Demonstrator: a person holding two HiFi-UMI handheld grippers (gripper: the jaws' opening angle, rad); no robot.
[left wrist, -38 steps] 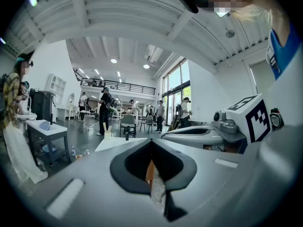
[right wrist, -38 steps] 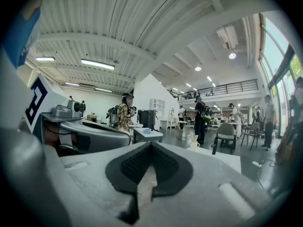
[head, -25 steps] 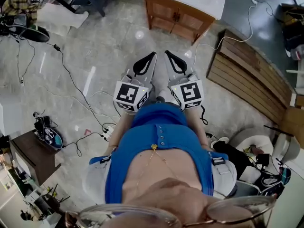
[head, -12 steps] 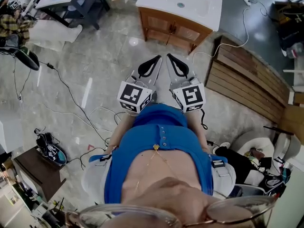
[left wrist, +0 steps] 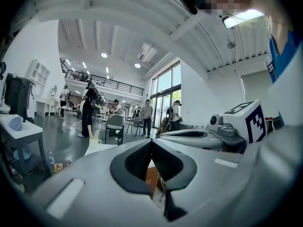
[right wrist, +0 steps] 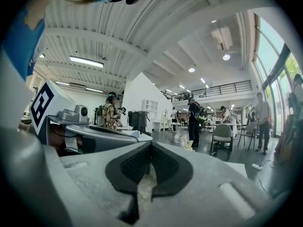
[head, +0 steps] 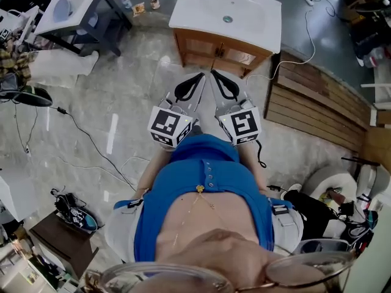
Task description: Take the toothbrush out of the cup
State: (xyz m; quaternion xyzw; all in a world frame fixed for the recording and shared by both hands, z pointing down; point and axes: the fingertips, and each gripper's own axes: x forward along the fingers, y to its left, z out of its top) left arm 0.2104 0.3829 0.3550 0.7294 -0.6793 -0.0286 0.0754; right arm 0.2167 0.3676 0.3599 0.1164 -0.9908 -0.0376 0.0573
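Across the grey stone floor point(head: 131, 96) a white-topped wooden vanity cabinet point(head: 253, 14) faces us; our left gripper point(head: 200, 76) and right gripper point(head: 214, 74) are both pressed together, empty.

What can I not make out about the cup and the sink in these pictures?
- Left gripper view: the cup is too small to tell its contents apart.
- Head view: the back of the sink top is cut off by the upper edge, and the cup does not show there.
- Right gripper view: the shut right gripper fills the lower picture, and the cup is only a pale speck above it.
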